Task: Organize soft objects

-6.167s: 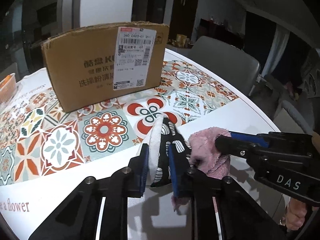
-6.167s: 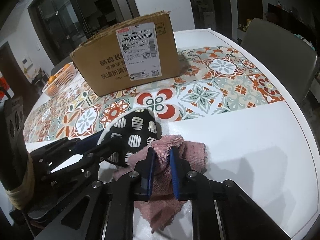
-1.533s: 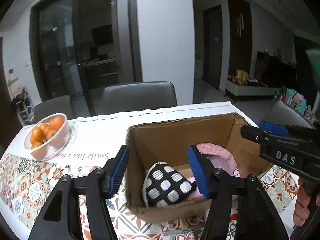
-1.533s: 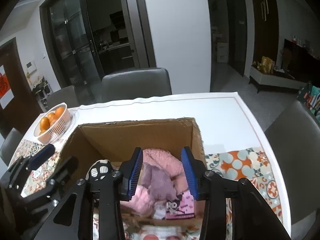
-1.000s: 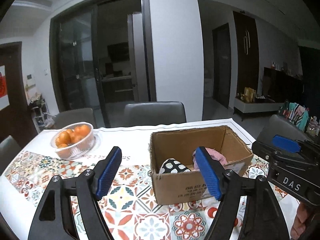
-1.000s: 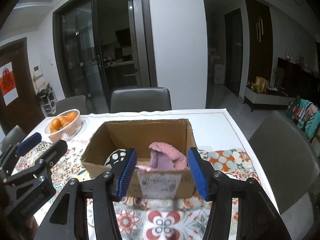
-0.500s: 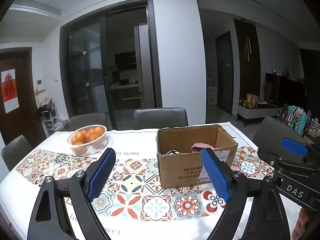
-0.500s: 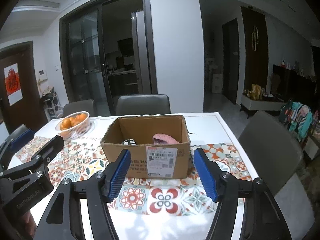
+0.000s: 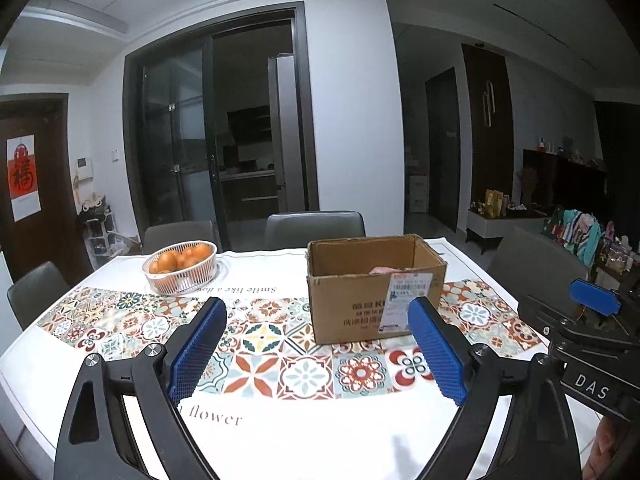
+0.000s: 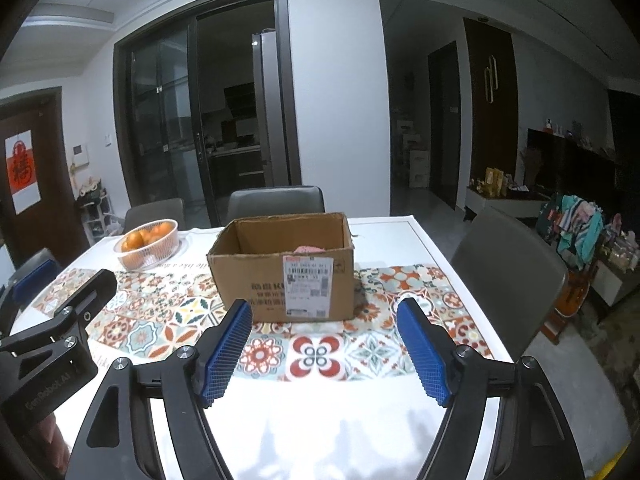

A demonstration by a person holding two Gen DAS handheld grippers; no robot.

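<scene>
An open cardboard box [image 9: 372, 296] stands on the patterned tablecloth; it also shows in the right wrist view [image 10: 284, 272]. A bit of pink cloth [image 9: 382, 270] peeks over its rim, also seen in the right wrist view [image 10: 308, 249]. The black-and-white item is hidden inside. My left gripper [image 9: 316, 344] is open and empty, well in front of the box over the table's near part. My right gripper [image 10: 324, 344] is open and empty too, in front of the box. Each gripper shows at the edge of the other's view.
A white basket of oranges [image 9: 181, 266] sits at the back left of the table [image 9: 320, 432]. Grey chairs stand behind the table [image 9: 314, 228] and at its right side [image 10: 508, 276]. The near table edge is white cloth.
Both grippers let go of the soft items into the box, then pulled back and away from it. They now sit farther from the box and stay wide open.
</scene>
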